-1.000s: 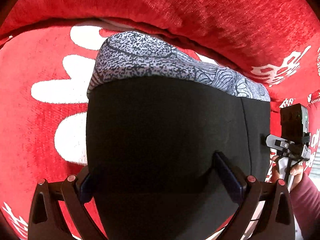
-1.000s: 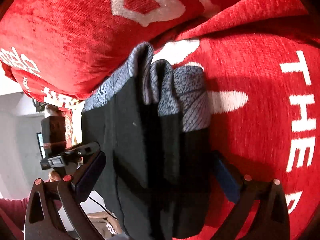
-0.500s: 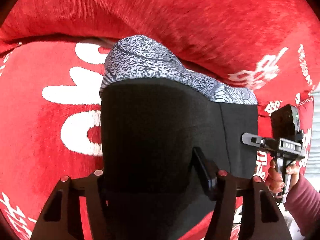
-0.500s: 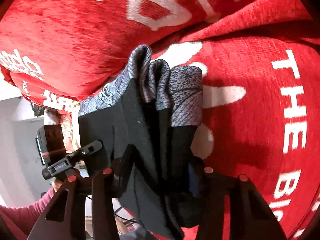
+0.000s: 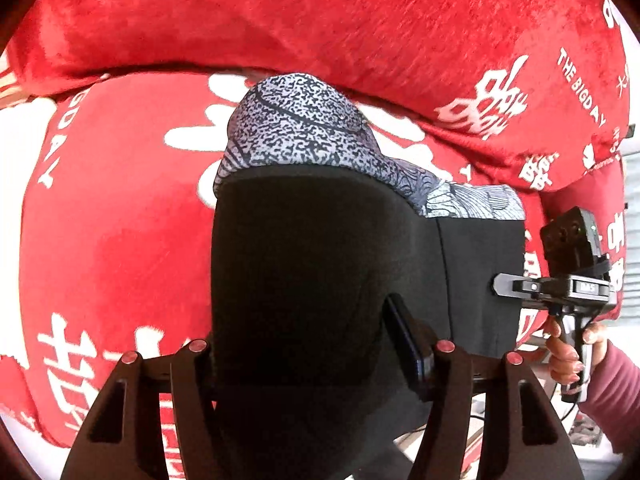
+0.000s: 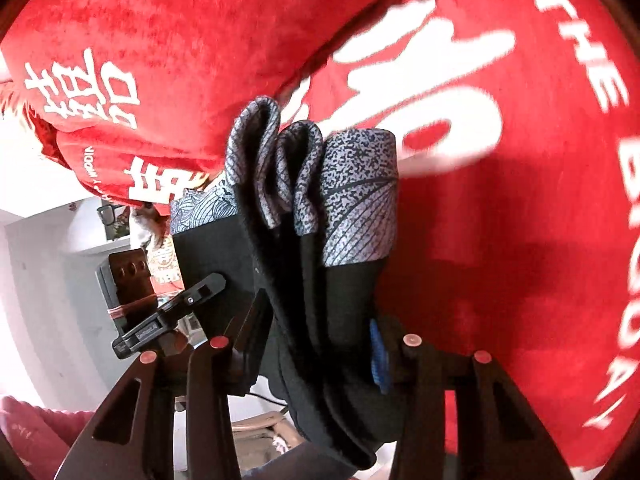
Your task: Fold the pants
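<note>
The pants (image 5: 320,260) are a folded black bundle with a grey patterned waistband (image 5: 300,132) on its far edge. My left gripper (image 5: 304,332) is shut on the near end of the bundle; its right pad presses the black cloth and its left finger is hidden behind it. In the right wrist view the pants (image 6: 300,280) show as several stacked layers seen edge-on, with the waistband (image 6: 360,200) at the top. My right gripper (image 6: 316,320) is shut across these layers. The bundle hangs above the red seat.
A red plush seat cover with white lettering (image 5: 100,260) lies under the pants, and a red back cushion (image 5: 320,20) rises behind it. A hand in a pink sleeve (image 5: 568,344) shows at the right. A white wall (image 6: 40,280) lies past the seat's edge.
Both grippers went from wide open around the pants to shut on them. The bundle has since been lifted away from the red seat, and both views have drawn back.
</note>
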`<state>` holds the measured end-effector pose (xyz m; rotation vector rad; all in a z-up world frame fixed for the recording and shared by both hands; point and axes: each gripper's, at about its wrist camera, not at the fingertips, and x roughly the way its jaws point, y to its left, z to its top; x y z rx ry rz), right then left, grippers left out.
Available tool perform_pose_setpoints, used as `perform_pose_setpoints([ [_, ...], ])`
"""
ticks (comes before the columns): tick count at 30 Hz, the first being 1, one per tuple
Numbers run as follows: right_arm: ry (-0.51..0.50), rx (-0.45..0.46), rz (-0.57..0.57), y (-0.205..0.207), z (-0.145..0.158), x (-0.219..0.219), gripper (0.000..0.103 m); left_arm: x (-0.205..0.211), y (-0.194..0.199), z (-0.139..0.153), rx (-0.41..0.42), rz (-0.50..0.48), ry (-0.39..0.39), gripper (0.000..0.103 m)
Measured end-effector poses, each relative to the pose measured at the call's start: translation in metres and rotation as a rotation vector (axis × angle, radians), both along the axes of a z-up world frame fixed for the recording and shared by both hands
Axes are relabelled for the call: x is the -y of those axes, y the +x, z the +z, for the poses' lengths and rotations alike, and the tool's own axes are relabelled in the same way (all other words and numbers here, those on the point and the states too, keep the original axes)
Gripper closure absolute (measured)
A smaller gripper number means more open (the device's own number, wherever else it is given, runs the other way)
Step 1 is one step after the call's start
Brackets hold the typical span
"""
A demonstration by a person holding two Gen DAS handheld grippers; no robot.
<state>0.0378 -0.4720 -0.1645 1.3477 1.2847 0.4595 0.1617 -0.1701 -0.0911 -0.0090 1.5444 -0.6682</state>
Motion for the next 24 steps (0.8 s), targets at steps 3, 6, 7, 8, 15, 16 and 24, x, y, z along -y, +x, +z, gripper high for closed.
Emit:
perform_pose_setpoints([
  [3, 0.001, -0.007, -0.009, -0.012, -0.004, -0.022, 0.056, -0.009, -0.008, -0.018, -0.017, 0.013, 0.024, 0.038],
  [6, -0.049, -0.037, 0.011, -0.018, -0.018, -0.038, 0.056, -0.017, -0.018, -0.04, -0.005, -0.005, 0.083, 0.036],
  [7, -0.077, -0.044, 0.028, -0.017, -0.021, -0.042, 0.056, -0.019, -0.02, -0.046, 0.009, -0.006, 0.092, 0.03],
  [8, -0.133, -0.041, 0.059, -0.016, -0.023, -0.046, 0.056, -0.023, -0.021, -0.048, 0.04, 0.002, 0.094, 0.025],
  [15, -0.296, -0.051, 0.121, -0.011, -0.015, -0.047, 0.045, -0.02, -0.025, -0.041, 0.103, 0.004, 0.173, 0.021],
  [16, -0.323, -0.058, 0.127, -0.012, -0.012, -0.045, 0.045, -0.017, -0.025, -0.041, 0.111, 0.002, 0.188, 0.021],
  [24, -0.505, -0.146, 0.131, -0.027, 0.017, -0.045, 0.031, -0.031, -0.043, -0.012, 0.145, -0.001, 0.288, 0.021],
])
